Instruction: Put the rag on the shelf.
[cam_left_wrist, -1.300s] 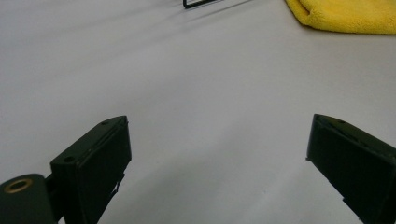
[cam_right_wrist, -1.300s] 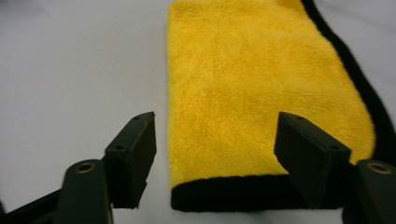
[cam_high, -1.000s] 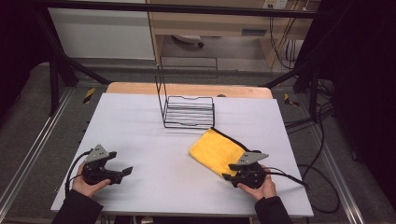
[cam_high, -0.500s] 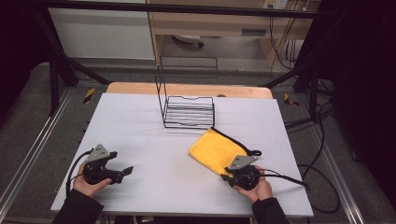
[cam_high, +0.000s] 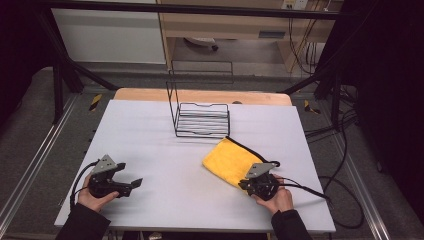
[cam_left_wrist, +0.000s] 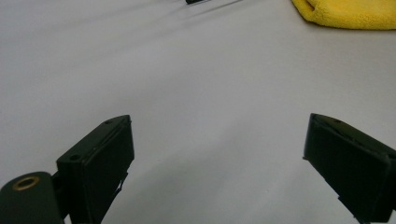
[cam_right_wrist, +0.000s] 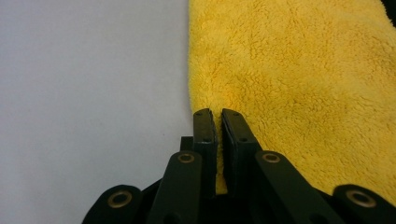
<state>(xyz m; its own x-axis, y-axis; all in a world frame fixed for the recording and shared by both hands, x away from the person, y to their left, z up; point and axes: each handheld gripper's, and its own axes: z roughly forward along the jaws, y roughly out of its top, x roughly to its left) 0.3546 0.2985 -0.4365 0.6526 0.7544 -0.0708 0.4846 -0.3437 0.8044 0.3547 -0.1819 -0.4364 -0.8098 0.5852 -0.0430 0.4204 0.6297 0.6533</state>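
Where the yellow cloth (cam_high: 232, 161) lies folded on the right half of the white table (cam_high: 165, 145), just in front of the black wire rack (cam_high: 199, 117), the right tongs (cam_right_wrist: 217, 116) meet its near edge. Their jaws have just been closing and now stand almost together, with a thin fold of the cloth's edge pinched between them, as the right gripper view shows. From above, the right tongs (cam_high: 248, 182) sit at the cloth's near corner, gripped by the person's right hand (cam_high: 274, 197), and a cable trails off toward the table's right edge. The left tongs (cam_high: 131, 184) rest near the table's front left, well apart from the cloth, in the left hand (cam_high: 95, 196). Their jaws stand wide apart over bare table, nothing between them; the left gripper view has the cloth (cam_left_wrist: 348, 11) at its far upper right.
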